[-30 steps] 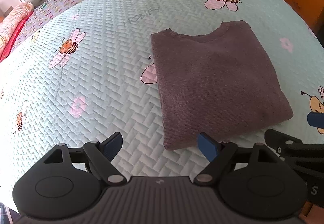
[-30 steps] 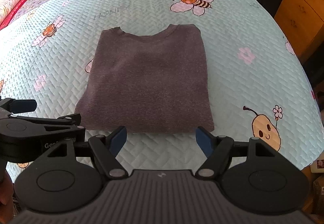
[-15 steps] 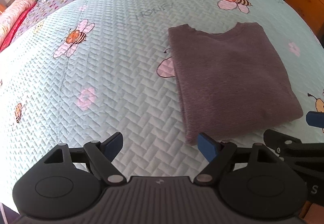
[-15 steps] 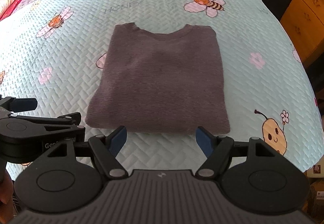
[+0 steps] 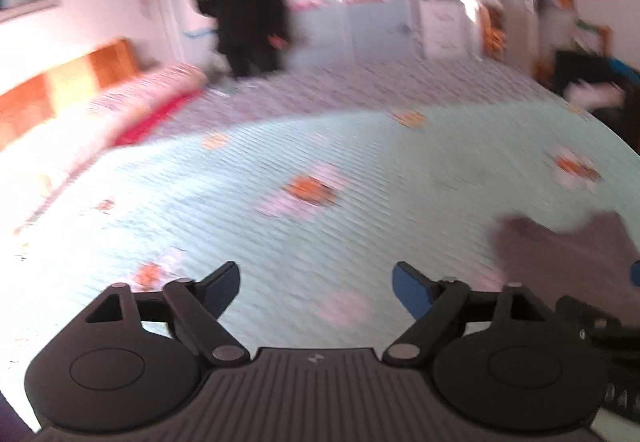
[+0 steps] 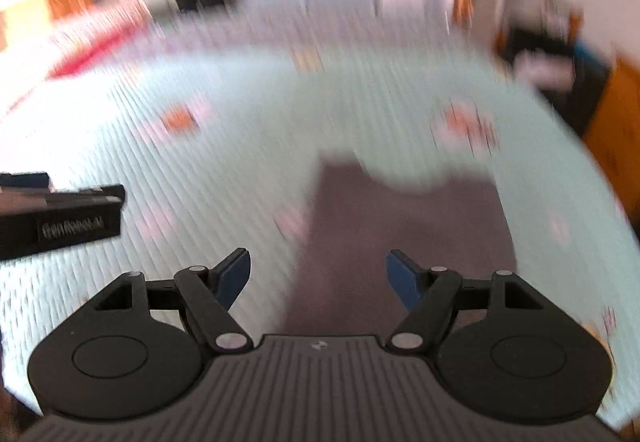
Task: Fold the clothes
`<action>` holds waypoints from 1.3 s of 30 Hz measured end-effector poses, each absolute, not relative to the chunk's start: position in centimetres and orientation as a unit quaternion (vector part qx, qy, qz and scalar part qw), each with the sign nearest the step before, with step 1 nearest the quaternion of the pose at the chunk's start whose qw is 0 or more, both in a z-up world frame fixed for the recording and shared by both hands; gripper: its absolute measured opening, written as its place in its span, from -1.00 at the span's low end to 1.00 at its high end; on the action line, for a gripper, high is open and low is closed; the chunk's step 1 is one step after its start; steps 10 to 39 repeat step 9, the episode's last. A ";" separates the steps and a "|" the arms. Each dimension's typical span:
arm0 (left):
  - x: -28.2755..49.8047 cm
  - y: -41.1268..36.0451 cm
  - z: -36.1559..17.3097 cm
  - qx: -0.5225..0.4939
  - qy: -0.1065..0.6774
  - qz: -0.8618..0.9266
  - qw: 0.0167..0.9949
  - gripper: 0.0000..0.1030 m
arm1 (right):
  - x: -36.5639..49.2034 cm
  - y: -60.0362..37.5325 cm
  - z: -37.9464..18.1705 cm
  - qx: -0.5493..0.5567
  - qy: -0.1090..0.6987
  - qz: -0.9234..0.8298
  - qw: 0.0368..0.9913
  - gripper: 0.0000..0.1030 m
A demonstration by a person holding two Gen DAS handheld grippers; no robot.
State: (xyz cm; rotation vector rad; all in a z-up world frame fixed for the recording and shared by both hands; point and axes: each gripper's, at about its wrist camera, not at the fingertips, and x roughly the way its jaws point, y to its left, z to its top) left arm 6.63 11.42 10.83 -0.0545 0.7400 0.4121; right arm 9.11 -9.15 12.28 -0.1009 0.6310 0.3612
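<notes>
A folded grey-brown sweater [image 6: 404, 234] lies flat on the pale green bee-print quilt [image 6: 224, 162], neckline away from me. In the blurred right wrist view my right gripper [image 6: 318, 278] is open over the sweater's near edge, nothing between its blue pads. The left wrist view shows the sweater [image 5: 560, 254] at the far right edge. My left gripper [image 5: 316, 288] is open over bare quilt [image 5: 280, 242], left of the sweater and holding nothing. The left gripper's body [image 6: 60, 218] shows at the left of the right wrist view.
A person in dark clothes [image 5: 244, 2] stands beyond the far end of the bed. A red and pink rolled blanket [image 5: 132, 110] lies at the back left. A wooden dresser [image 6: 612, 130] and a dark chair with clothes [image 5: 592, 90] stand at the right.
Both cameras have tilted sharply upward and blur with motion; the room and the standing person now fill the top. The sweater has slid lower and rightward in view. Both grippers stay open.
</notes>
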 end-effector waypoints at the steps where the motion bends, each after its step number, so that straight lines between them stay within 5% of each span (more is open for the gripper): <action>1: 6.0 13.2 11.0 -0.033 0.348 0.210 0.913 0.74 | 8.7 -7.6 12.3 -0.048 0.286 0.198 0.936 0.63; 9: 2.8 28.2 10.0 -0.101 0.288 0.270 0.913 0.79 | 9.1 7.4 9.9 -0.059 0.271 0.279 0.919 0.63; 39: 2.8 28.2 10.0 -0.101 0.288 0.270 0.913 0.79 | 9.1 7.4 9.9 -0.059 0.271 0.279 0.919 0.63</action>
